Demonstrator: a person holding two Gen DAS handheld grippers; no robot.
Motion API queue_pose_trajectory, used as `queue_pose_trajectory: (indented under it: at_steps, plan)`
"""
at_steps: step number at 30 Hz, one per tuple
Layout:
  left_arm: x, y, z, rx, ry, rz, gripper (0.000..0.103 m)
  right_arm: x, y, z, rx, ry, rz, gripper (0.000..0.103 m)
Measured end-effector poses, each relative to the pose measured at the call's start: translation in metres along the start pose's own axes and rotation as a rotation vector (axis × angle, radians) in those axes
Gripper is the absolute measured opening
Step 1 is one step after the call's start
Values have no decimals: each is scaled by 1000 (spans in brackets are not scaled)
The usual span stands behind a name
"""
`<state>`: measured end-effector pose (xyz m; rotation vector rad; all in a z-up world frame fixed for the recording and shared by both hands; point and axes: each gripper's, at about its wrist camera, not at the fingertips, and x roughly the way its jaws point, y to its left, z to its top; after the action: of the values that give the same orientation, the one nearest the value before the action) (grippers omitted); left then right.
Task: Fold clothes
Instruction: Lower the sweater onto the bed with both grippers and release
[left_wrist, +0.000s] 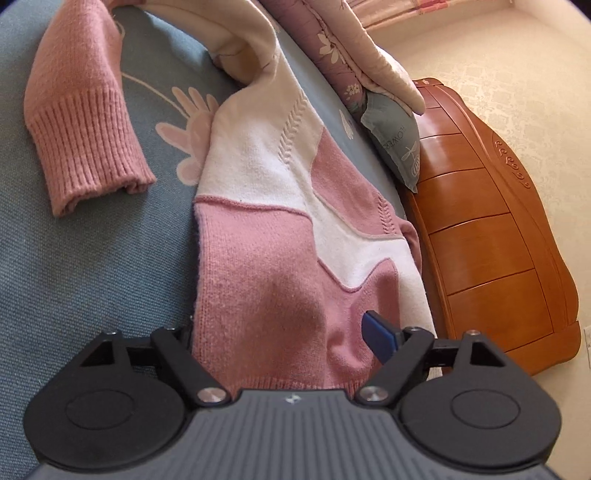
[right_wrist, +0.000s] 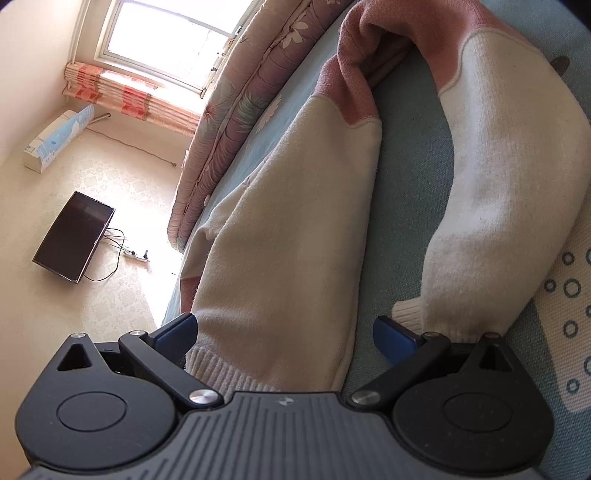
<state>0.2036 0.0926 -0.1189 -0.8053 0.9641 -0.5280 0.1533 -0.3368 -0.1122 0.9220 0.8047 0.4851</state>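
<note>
pink-and-cream knitted sweater (left_wrist: 280, 229) spread on blue bed sheet (left_wrist: 74, 258), frame centre | soft, floppy, light; best pinched at ribbed hem (right_wrist: 221, 373) | left hand-held gripper (left_wrist: 280, 339) and right hand-held gripper (right_wrist: 284, 336) both released, jaws straddling hem

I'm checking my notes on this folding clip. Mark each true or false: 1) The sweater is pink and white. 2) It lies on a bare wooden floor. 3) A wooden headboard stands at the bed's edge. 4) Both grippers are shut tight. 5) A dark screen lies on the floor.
1) True: the sweater is pink and white.
2) False: it lies on the blue bedsheet.
3) True: headboard.
4) False: the left gripper and right gripper stand open.
5) True: screen.
</note>
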Motion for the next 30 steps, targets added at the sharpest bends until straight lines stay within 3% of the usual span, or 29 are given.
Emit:
queue_pose_trajectory:
  at_steps: [4, 7, 11, 13, 14, 15, 18, 21, 23, 27, 30]
  plan:
    - [10, -6, 10, 8, 15, 27, 82, 2, 3, -2, -21, -11, -9, 103]
    - [14, -6, 13, -14, -1, 50, 73, 1, 1, -3, -23, -19, -6, 103]
    - [10, 2, 6, -65, -42, 85, 47, 0, -1, -4, -28, -25, -2, 103]
    - [7, 10, 1, -89, -62, 114, 29, -1, -1, -5, -26, -29, -1, 103]
    - [6, 14, 1, -100, -67, 124, 15, -1, -1, -5, -20, -29, -5, 103]
    - [6, 19, 1, -114, -71, 128, 11, -1, -1, -5, -9, -28, -10, 103]
    - [7, 19, 2, -112, -69, 140, 11, -3, -1, -9, 80, 26, 18, 103]
    - [11, 1, 3, 17, -64, 210, 11, -5, -2, -20, 159, 77, 60, 103]
    - [12, -6, 2, 55, -66, 238, 11, -7, 4, -29, 138, 75, 36, 103]
    - [10, -5, 1, 49, -73, 236, 11, -15, 38, -39, -93, 19, -107, 103]
    - [9, -4, 1, 39, -72, 235, 11, -9, 71, -47, -350, 62, -216, 103]
